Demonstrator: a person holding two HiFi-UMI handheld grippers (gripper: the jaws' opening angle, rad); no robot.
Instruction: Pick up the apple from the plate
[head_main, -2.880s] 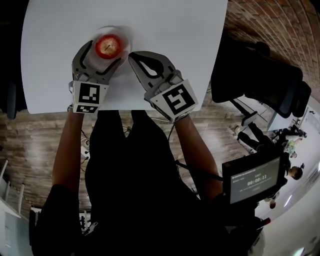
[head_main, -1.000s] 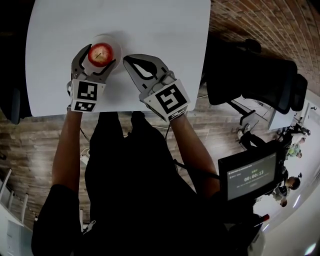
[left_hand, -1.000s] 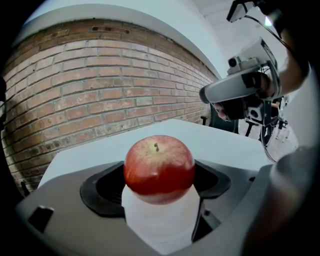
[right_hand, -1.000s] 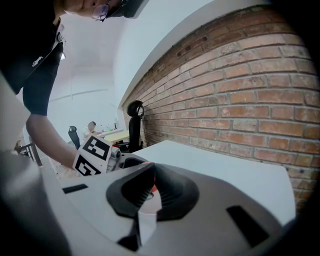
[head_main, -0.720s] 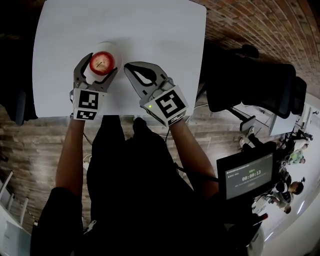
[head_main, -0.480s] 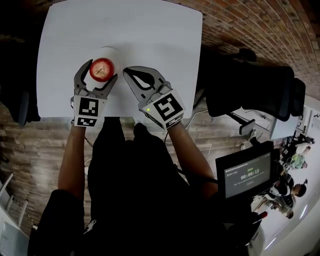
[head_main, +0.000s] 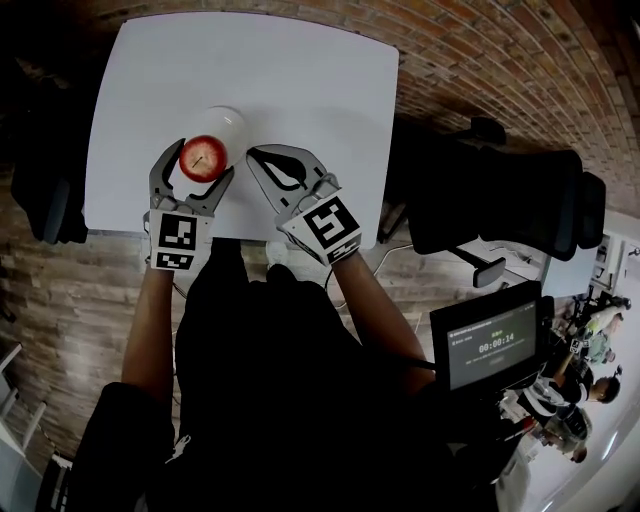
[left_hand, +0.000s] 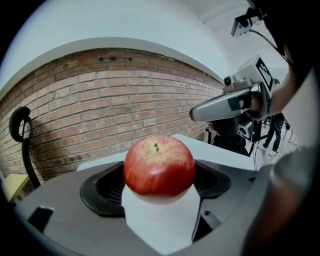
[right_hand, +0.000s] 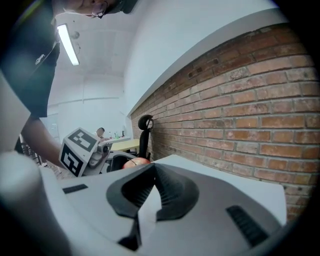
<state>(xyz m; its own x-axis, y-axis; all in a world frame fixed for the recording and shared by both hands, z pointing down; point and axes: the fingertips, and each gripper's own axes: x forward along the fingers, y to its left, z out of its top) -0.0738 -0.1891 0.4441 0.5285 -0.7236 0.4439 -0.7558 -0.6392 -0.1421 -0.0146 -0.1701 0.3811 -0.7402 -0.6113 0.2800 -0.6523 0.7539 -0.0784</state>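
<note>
1. Left gripper (head_main: 195, 160): I read its jaws spread wide and clamped on the apple (head_main: 203, 157), one pad against each side.
2. Apple: red, stem up, seated between the left jaws near their tips. It fills the gap in the left gripper view.
3. Plate (head_main: 228, 118): white, just beyond the left jaw tips. From above, the apple covers part of its near rim.
4. Right gripper (head_main: 252, 153): jaws closed tip to tip with nothing between them. It sits just beside the left gripper, on that gripper's right.
5. Table (head_main: 300, 70): white, below and ahead of both grippers.
6. Brick wall (left_hand: 100, 100): ahead of the left gripper, past the table's far edge.
</note>
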